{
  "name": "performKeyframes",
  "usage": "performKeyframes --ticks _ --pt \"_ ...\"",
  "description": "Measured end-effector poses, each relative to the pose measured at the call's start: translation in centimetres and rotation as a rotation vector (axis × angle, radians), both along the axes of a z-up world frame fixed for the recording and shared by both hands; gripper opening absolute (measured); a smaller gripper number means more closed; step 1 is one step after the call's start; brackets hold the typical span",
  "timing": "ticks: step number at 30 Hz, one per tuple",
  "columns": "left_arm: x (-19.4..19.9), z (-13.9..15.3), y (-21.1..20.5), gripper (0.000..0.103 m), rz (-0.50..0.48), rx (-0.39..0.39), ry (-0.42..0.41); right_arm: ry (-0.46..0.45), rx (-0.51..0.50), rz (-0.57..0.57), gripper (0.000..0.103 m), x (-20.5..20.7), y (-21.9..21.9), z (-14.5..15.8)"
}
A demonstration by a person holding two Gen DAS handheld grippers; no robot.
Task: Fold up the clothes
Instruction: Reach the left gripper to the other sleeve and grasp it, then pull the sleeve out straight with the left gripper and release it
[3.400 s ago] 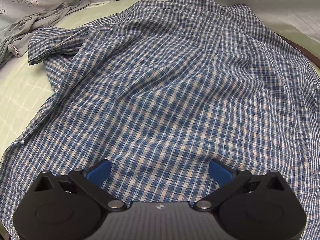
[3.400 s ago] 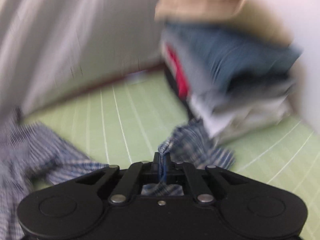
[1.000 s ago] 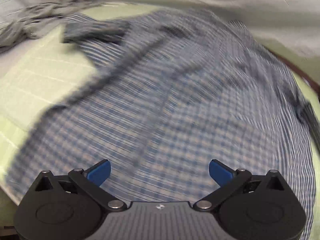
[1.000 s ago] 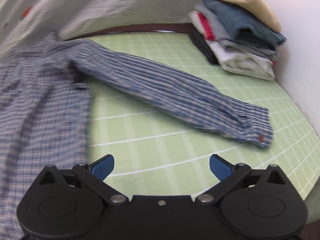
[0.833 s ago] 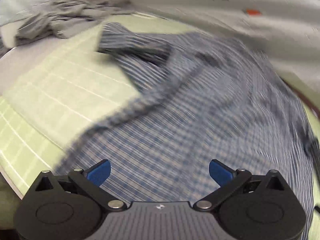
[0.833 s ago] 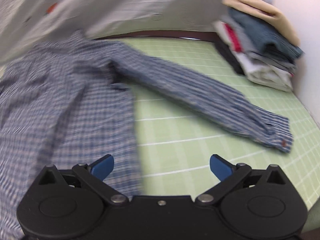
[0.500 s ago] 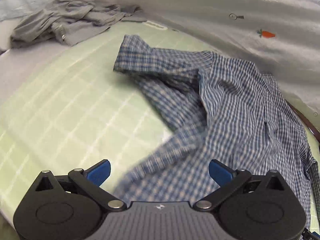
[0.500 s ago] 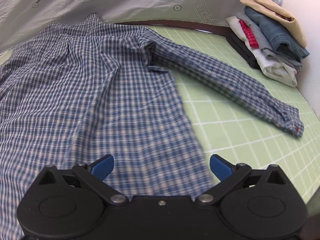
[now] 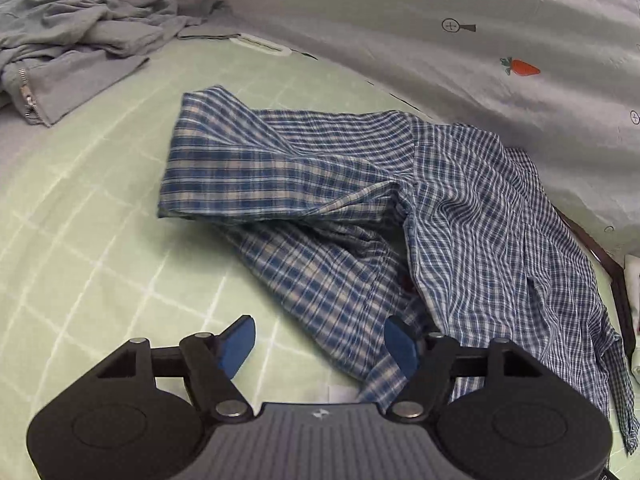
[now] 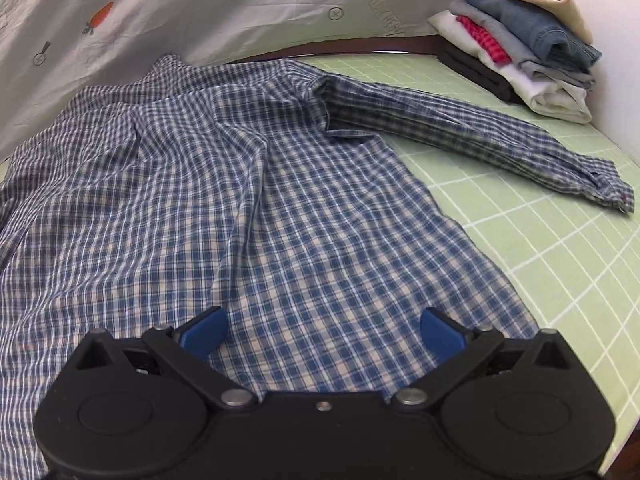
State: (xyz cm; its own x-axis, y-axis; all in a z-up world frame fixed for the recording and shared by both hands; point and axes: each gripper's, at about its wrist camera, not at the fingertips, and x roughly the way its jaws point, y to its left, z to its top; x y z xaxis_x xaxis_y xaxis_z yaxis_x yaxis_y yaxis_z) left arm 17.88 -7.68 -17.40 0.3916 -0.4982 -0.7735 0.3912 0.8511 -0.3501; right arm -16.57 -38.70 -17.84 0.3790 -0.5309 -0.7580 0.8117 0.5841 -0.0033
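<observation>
Both grippers hang with fingers spread, grasping nothing: the left gripper [image 9: 319, 342] over the bunched sleeve [image 9: 256, 168], the right gripper [image 10: 322, 334] over the plaid shirt [image 10: 224, 184] on the green grid mat [image 10: 560, 240]. At two o'clock sits a folded clothes stack [image 10: 520, 40].

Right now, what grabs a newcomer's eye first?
The blue plaid shirt spread across the green grid mat, one sleeve stretched out to the right, the other bunched up on the left. Next, the stack of folded clothes at the far right corner, and a crumpled grey garment far left.
</observation>
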Motion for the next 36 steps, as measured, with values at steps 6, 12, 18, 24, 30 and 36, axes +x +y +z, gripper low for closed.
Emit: performKeyframes --ticks 6,12,18,24,30,36 --pt "-0.1 -0.1 -2.5 0.037 -0.109 0.178 -0.16 -0.014 -0.021 -0.049 0.103 -0.1 0.7 -0.2" --pt "1.8 0.4 1.1 0.001 -0.056 0.151 -0.073 -0.016 -0.022 -0.068 0.103 -0.2 0.7 0.0" --pt "4.1 3.1 9.3 0.0 0.201 0.277 -0.118 -0.02 -0.026 -0.062 0.103 -0.3 0.4 0.0" --pt "6.7 5.5 17.3 0.008 0.478 0.362 -0.174 -0.031 -0.044 -0.065 0.103 -0.3 0.5 -0.2" --pt "5.6 5.3 20.2 0.06 0.614 0.298 -0.087 -0.035 -0.049 -0.069 0.103 -0.2 0.4 -0.3" --pt "3.7 2.1 18.6 0.066 0.547 0.38 -0.003 -0.041 -0.058 -0.069 0.103 -0.3 0.5 -0.4"
